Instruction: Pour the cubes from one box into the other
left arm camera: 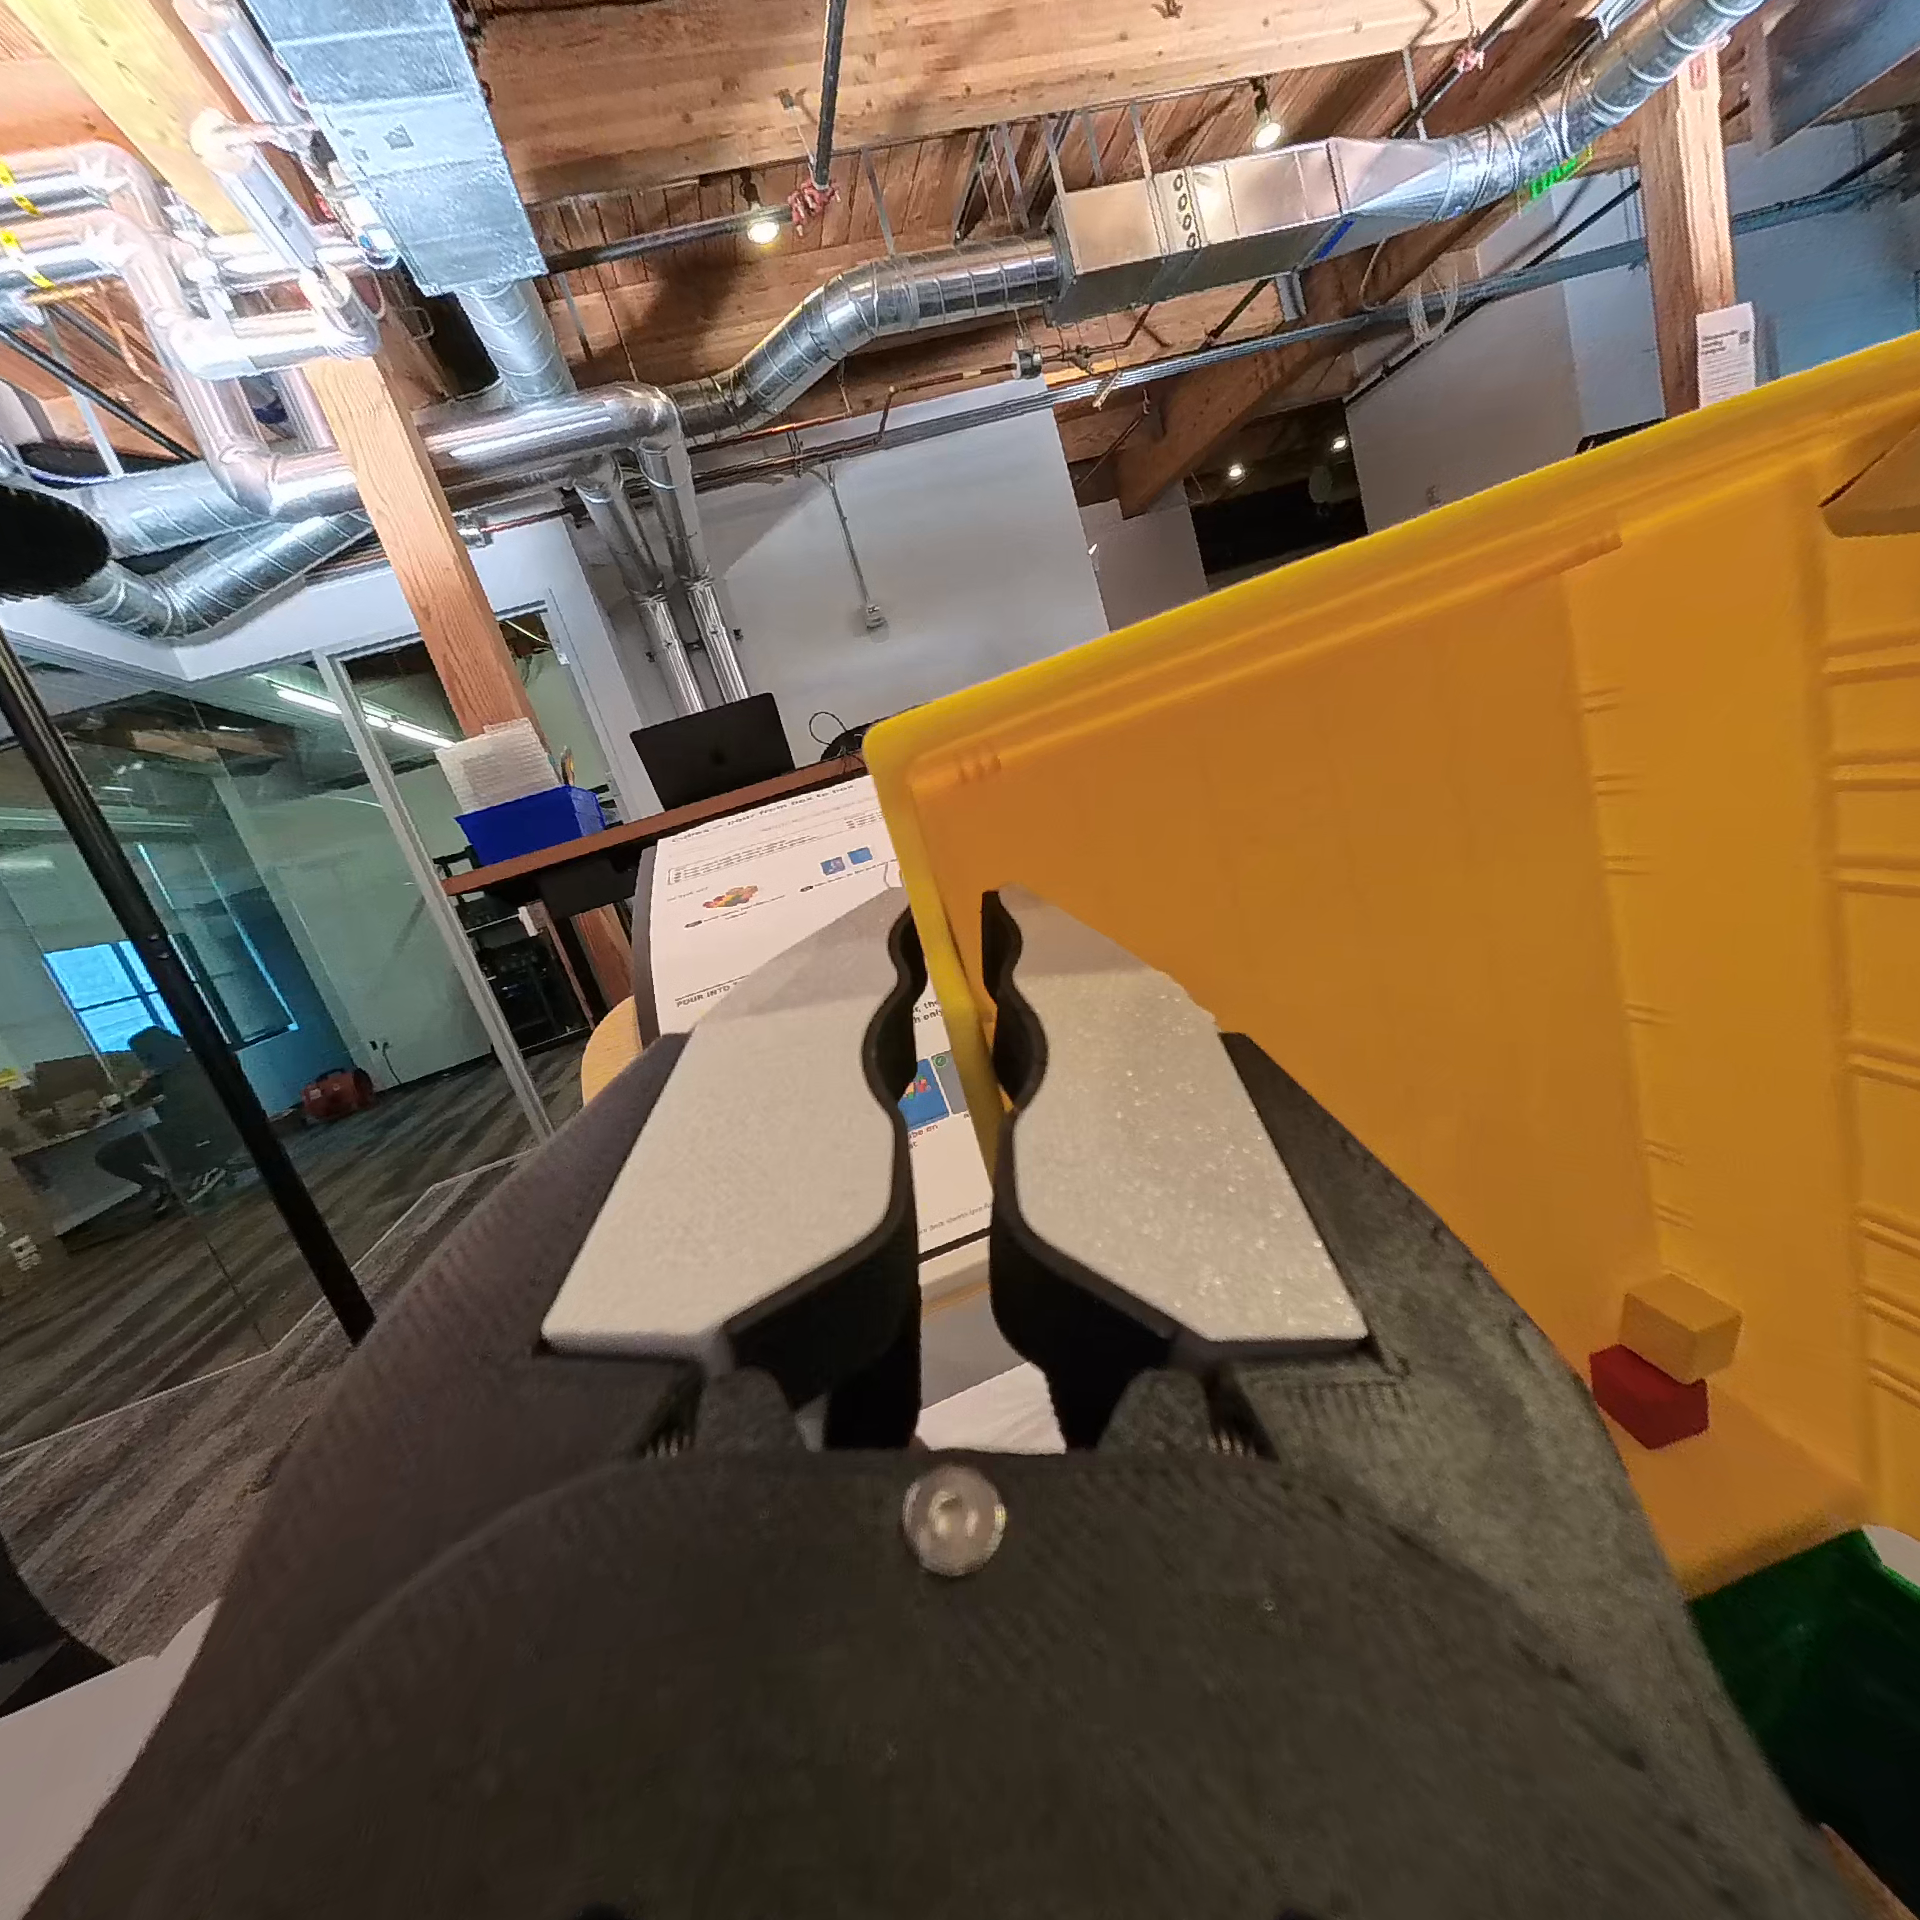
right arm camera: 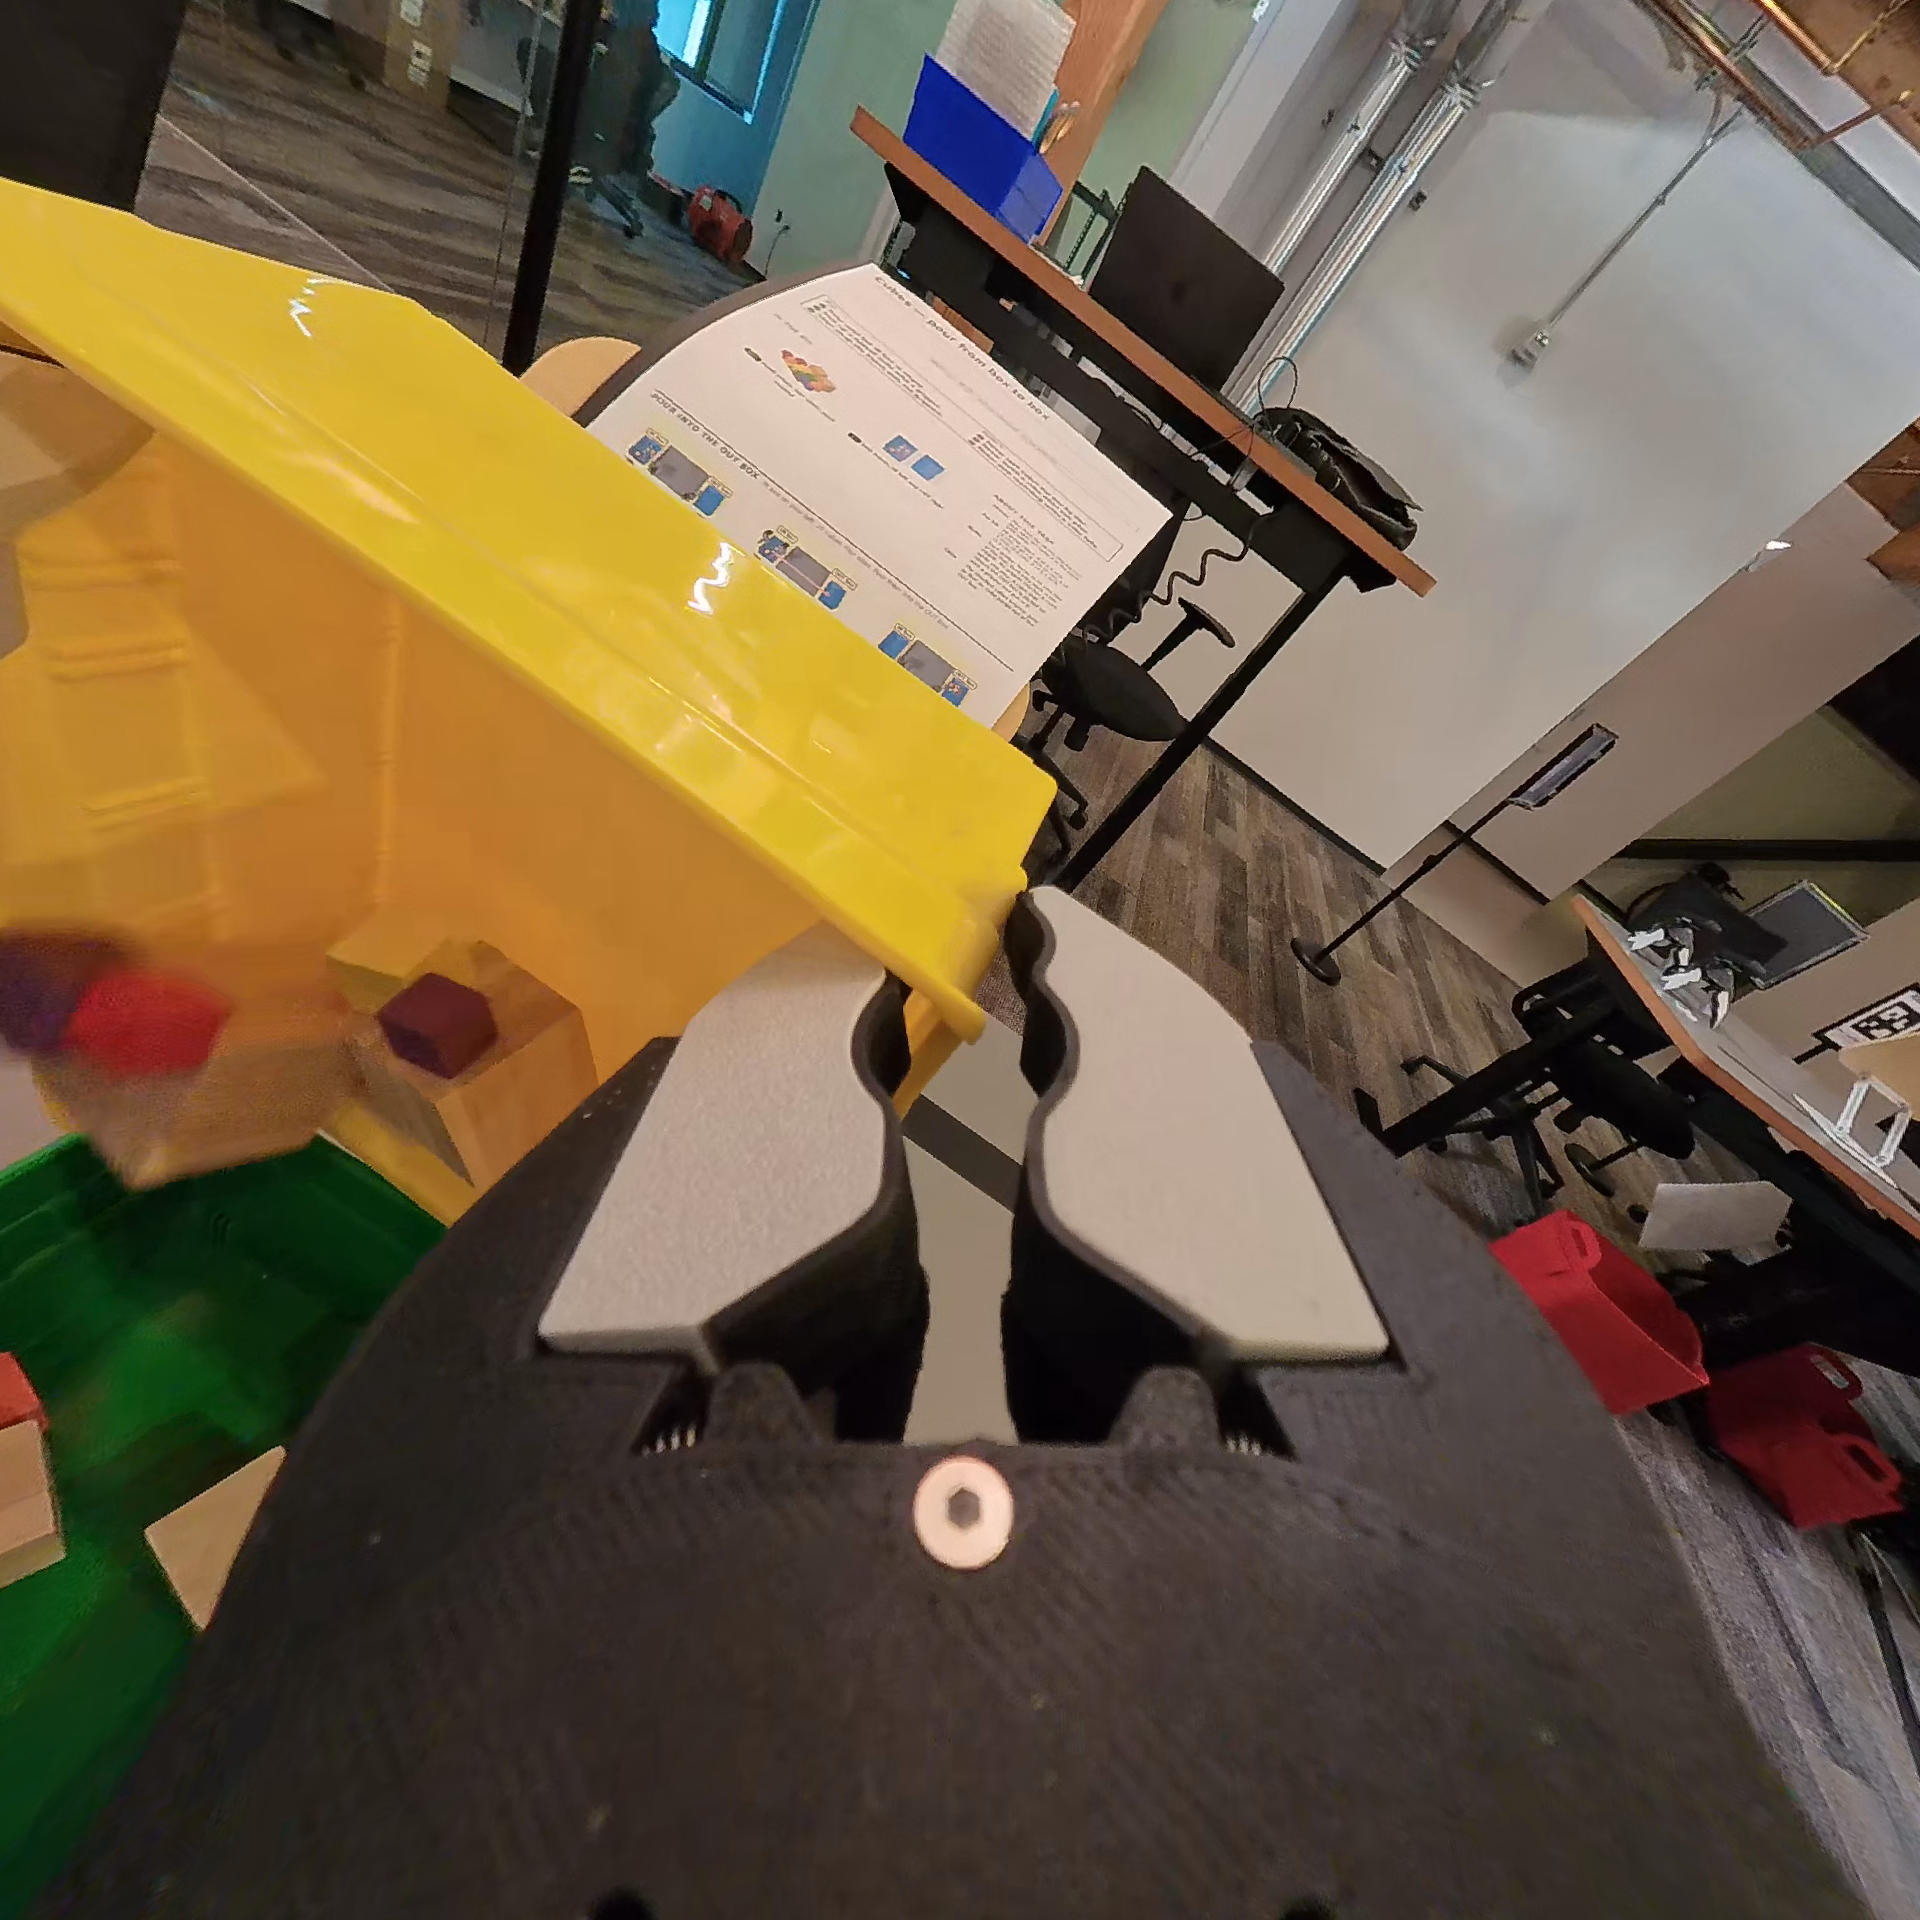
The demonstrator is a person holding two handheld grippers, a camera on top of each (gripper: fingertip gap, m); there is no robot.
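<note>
The left gripper (left arm camera: 951, 997) and the right gripper (right arm camera: 961, 997) each pinched a side wall of the yellow box (left arm camera: 1351, 883), tipped over the green box (right arm camera: 156, 1299) so the cubes (right arm camera: 145, 1023) slid out.

The tilted box (left arm camera: 1403, 935) is held up between the two claws: the left claw (left arm camera: 951, 935) is clamped on its left wall edge and the right claw (right arm camera: 961, 956) on its right rim corner. Below its low end lies the second box (right arm camera: 156, 1299), and two cubes (left arm camera: 1662, 1361), one on the other, rest inside the tilted box near that low end. Behind the boxes stands a printed sheet (right arm camera: 883, 468), and farther behind it a counter (right arm camera: 1143, 332) carries a laptop (right arm camera: 1184, 281) and a bin (right arm camera: 977, 156).
</note>
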